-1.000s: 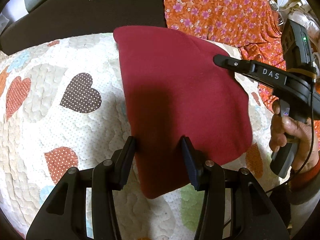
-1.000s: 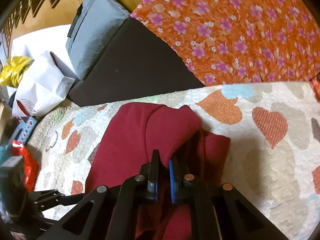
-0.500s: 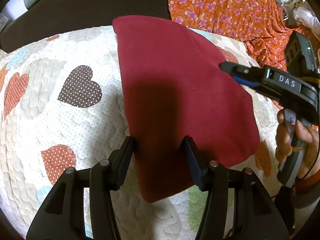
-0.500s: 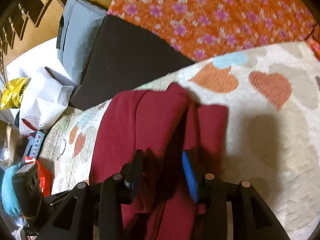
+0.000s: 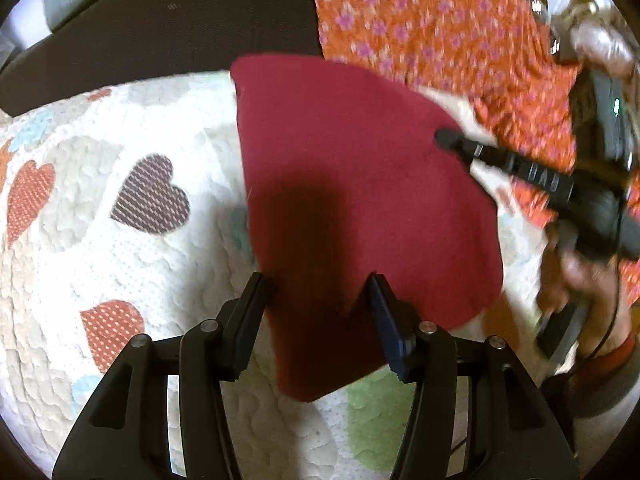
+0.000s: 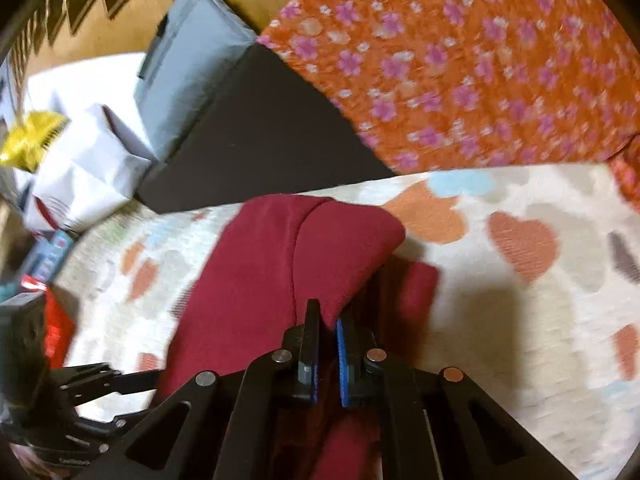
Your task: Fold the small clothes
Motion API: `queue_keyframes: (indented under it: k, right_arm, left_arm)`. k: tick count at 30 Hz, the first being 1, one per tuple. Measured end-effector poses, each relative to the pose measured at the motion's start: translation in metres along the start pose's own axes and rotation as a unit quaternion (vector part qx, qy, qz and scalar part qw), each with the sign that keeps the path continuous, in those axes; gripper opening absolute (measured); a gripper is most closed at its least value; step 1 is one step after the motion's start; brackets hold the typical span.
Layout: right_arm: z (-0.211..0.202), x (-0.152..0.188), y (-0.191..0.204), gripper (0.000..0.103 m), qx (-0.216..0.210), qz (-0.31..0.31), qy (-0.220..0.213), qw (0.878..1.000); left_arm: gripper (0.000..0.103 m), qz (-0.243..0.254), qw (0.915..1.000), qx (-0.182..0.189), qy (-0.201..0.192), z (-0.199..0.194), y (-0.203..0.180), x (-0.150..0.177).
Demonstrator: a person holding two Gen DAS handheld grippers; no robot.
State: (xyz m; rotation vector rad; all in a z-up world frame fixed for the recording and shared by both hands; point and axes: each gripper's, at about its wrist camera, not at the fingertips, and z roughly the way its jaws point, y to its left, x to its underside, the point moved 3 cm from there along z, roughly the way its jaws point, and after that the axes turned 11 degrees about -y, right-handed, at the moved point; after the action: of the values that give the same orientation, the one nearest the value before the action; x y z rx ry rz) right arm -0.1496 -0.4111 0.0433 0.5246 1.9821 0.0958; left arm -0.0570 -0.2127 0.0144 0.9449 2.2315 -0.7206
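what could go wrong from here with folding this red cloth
The right gripper is pinched on only one raised fold of the red cloth, so the lower layers could lag or slip out, leaving the fold uneven. The left gripper is open over the near edge and pins nothing, so the whole cloth might drag across the heart quilt instead of creasing. The view is blurred, which hints at a fast motion that could flick the fold loose.

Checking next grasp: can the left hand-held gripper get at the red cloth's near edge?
Probably yes. The left hand-held gripper is open, straddling the red cloth; nothing lies between.
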Motion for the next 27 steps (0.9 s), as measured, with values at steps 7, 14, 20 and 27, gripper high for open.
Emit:
queue_keyframes:
  k: [7, 14, 20, 27]
  right_arm:
    - [0.027, 0.022, -0.027, 0.020, -0.006, 0.087, 0.042, 0.995]
    - [0.002, -0.014, -0.006, 0.020, -0.030, 0.053, -0.015, 0.998]
    - [0.077, -0.001, 0.015, 0.020, 0.011, -0.007, 0.070, 0.997]
    - [0.089, -0.013, 0.011, 0.020, -0.012, 0.008, 0.080, 0.997]
  left_arm:
    - [0.055, 0.002, 0.9997, -0.011, 0.023, 0.013, 0.003, 0.009]
    - [0.055, 0.003, 0.9997, -0.019, -0.012, 0.003, 0.004, -0.001]
    - [0.056, 0.008, 0.9997, -0.020, 0.009, 0.018, 0.006, 0.007]
    - [0.061, -0.002, 0.9997, -0.017, 0.014, 0.023, 0.009, 0.008]
